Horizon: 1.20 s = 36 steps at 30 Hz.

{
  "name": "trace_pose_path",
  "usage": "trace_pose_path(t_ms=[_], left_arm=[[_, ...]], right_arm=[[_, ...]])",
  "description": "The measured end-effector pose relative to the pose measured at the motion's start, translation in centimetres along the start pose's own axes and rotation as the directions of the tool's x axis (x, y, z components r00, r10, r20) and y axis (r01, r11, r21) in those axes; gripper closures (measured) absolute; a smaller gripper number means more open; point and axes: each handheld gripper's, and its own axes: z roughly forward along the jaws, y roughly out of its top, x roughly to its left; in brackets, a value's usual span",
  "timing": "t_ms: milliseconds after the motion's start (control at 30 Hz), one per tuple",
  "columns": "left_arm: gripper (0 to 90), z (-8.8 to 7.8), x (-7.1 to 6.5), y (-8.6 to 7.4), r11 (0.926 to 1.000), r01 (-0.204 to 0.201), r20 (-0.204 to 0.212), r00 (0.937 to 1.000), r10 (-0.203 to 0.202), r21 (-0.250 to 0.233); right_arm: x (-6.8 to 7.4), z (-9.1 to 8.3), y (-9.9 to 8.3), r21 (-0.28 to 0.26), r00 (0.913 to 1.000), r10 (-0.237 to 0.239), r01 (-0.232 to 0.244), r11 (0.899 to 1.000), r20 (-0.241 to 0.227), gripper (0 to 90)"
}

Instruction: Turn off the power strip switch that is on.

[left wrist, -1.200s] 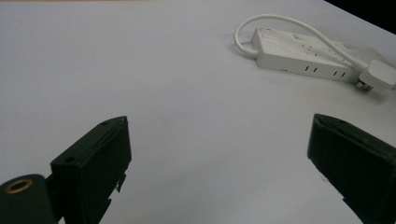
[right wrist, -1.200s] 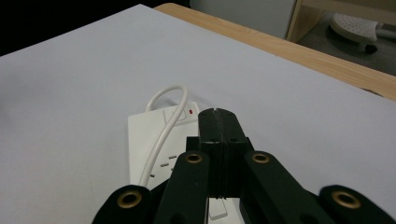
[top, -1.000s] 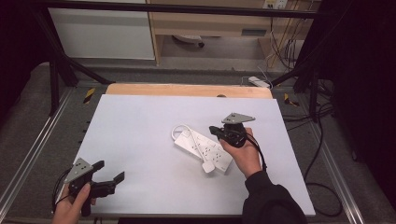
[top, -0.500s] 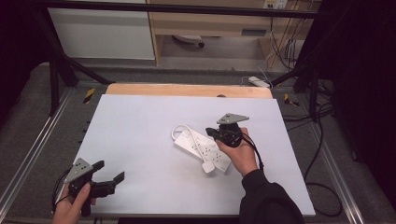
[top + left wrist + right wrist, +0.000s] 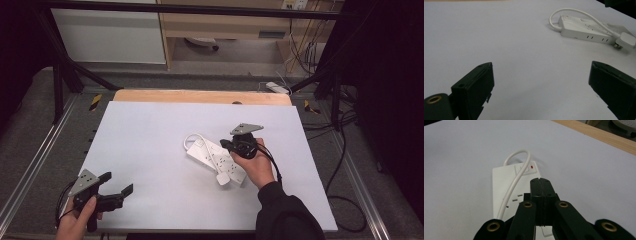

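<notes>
Left hand-held gripper (image 5: 117, 191) at the near-left corner of the bench (image 5: 150, 130), jaws spread wide and empty, well apart from everything else. Farther in, right of centre: white power strip (image 5: 216, 159) lying flat and skewed on the white surface, short white cord (image 5: 514, 178) looping out of its far end and running back over its top to the plug (image 5: 223, 179), which rests unplugged beside the near end. Right hand-held gripper (image 5: 233, 146) over the strip's far right edge, jaws clenched together with nothing between them; from its own view, tips poised above the strip's face just short of the switch (image 5: 525, 168) with the small red mark (image 5: 532, 166). Touching the casing or hovering just clear of it: hard to say from these angles.

Risks from here: a push with clenched tips on a light, unanchored strip likely to slide or spin it rather than trip the switch, with the left hand too far off to steady it. Cord lying across the sockets, close beside the tips, liable to snag and drag the plug.

No readable brand, label or lettering on the strip or plug; red mark the sole marking.
</notes>
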Motion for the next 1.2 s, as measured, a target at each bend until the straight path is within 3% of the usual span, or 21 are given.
trace_pose_path(t_ms=[600, 1200], left_arm=[[6.4, 0.0, 0.0, 0.0, 1.0, -0.002, 0.0, 1.0, 0.002, -0.002], [6.4, 0.0, 0.0, 0.0, 1.0, -0.002, 0.0, 1.0, 0.002, 0.0]], right_arm=[[-0.3, 0.7, -0.8, 0.057, 0.9998, -0.001, 0.0, 0.998, 0.018, 90.0], [-0.9, 1.2, -2.3, 0.061, 0.999, 0.024, -0.026, 0.998, 0.036, 90.0]])
